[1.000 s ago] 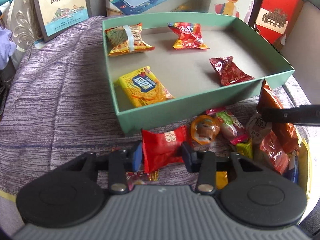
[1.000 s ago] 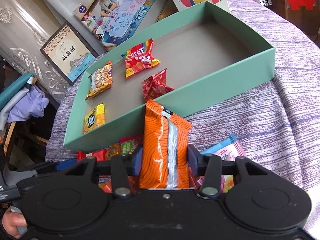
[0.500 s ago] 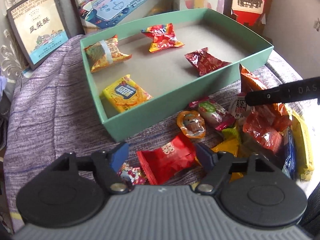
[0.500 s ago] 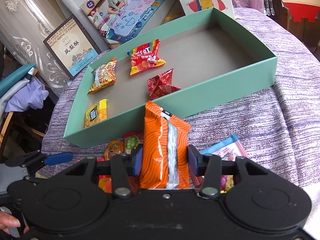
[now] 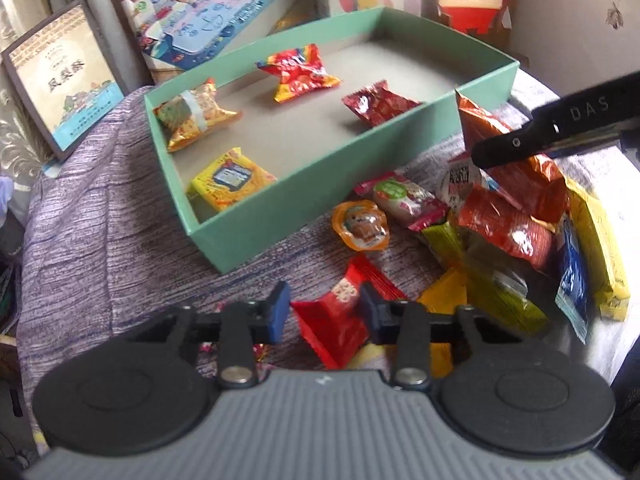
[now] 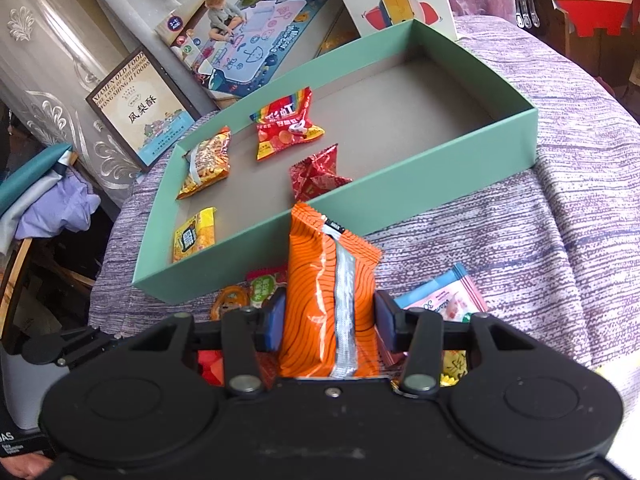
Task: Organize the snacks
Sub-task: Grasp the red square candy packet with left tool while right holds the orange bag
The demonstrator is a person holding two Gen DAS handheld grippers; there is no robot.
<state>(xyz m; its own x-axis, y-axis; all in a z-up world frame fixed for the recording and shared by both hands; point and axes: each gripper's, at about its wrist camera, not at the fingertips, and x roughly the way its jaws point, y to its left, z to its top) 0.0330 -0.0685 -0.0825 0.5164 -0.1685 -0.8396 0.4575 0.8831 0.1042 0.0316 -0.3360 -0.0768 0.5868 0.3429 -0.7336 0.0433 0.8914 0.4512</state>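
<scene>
A green box on the purple cloth holds several snack packets, among them a yellow one near its front corner. A red snack packet sits between the blue pads of my left gripper. The jaws are closing and squeeze it into a bent shape just in front of the box. My right gripper is shut on an upright orange striped packet, held before the box's front wall. One of its black fingers shows at the right of the left wrist view.
A loose pile of snacks lies right of the red packet: a jelly cup, a pink-green candy, and green, yellow and blue packets. Boxes and a framed card lean behind the green box. Purple cloth lies bare to the right.
My left gripper opened wide around the red packet, then closed on it, while rolling and shifting a little. My right gripper kept still with the orange packet.
</scene>
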